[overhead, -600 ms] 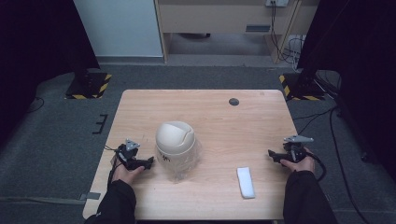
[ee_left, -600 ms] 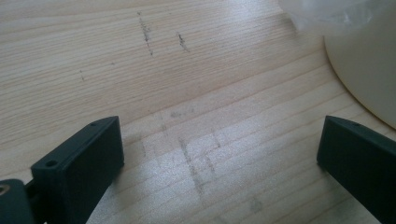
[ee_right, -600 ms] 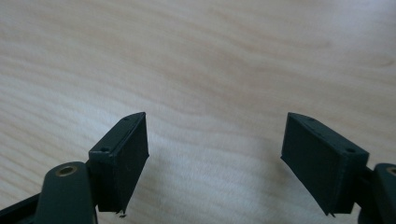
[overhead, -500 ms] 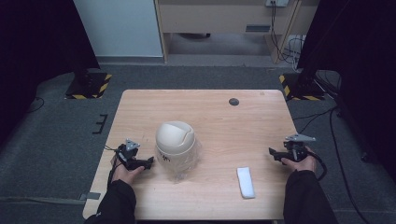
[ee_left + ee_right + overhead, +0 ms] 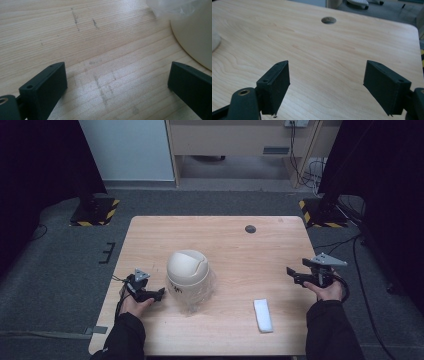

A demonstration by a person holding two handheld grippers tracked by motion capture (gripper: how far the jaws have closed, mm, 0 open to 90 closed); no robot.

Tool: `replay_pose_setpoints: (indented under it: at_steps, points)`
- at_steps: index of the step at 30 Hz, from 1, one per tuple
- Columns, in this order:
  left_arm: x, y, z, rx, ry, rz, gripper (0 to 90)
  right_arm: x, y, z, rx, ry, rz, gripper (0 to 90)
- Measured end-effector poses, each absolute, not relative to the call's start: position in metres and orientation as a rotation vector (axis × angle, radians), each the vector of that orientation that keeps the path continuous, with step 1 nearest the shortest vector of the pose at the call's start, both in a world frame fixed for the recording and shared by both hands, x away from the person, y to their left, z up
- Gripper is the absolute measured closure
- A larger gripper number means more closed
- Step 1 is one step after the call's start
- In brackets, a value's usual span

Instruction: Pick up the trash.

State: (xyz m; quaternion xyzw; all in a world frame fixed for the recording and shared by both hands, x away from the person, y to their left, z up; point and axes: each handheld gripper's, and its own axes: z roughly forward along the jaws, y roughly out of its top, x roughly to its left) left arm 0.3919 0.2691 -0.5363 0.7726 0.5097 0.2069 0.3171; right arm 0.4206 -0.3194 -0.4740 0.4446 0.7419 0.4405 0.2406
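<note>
A cream domed container [image 5: 187, 271] with a swing lid stands on the wooden table [image 5: 235, 245], left of centre, with clear plastic bunched around its base. Just to its left my left gripper [image 5: 161, 292] rests low on the table, open, its jaws empty and pointing at the container, whose cream wall [image 5: 192, 37] curves in at the right of the left gripper view. Near the table's right edge my right gripper [image 5: 291, 272] is held open above bare wood, with nothing between its jaws. A white folded cloth [image 5: 263, 315] lies near the front edge.
A round cable hole [image 5: 250, 228] sits near the far edge of the table, also visible as the hole [image 5: 328, 20] ahead of the right gripper. Grey carpet surrounds the table, with black stands and cables at both far corners.
The right gripper has shifted slightly along the right edge of the table. The left gripper and the container have stayed where they were.
</note>
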Motion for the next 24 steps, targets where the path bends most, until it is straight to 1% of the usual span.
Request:
replay_pose_setpoints:
  at_steps: [1,6,8,11,12,15,16,17,24]
  points:
    - [0.392,0.269,-0.536,2.034,1.341,0.545,1.5,0.421,-0.319,-0.474,1.216,2.030,1.205,20.9]
    - [0.392,0.269,-0.536,2.037,1.341,0.545,1.0,0.420,-0.313,-0.452,1.148,2.011,1.278,19.9]
    - [0.392,0.269,-0.536,2.036,1.341,0.545,1.0,0.421,-0.311,-0.449,1.137,2.008,1.285,19.6]
    - [0.392,0.268,-0.536,2.037,1.342,0.545,0.7,0.422,-0.302,-0.437,1.086,2.022,1.299,19.2]
    - [0.392,0.268,-0.536,2.039,1.342,0.544,0.3,0.422,-0.295,-0.428,1.040,2.027,1.321,19.2]
    - [0.393,0.268,-0.537,2.040,1.342,0.544,0.0,0.422,-0.290,-0.421,1.001,2.032,1.340,19.1]
    - [0.393,0.268,-0.537,2.041,1.342,0.543,0.0,0.422,-0.285,-0.413,0.953,2.050,1.364,18.7]
    - [0.393,0.268,-0.537,2.041,1.342,0.543,0.0,0.422,-0.285,-0.413,0.953,2.050,1.364,18.7]
    - [0.393,0.268,-0.537,2.041,1.342,0.543,0.0,0.422,-0.263,-0.384,0.822,2.062,1.464,18.1]
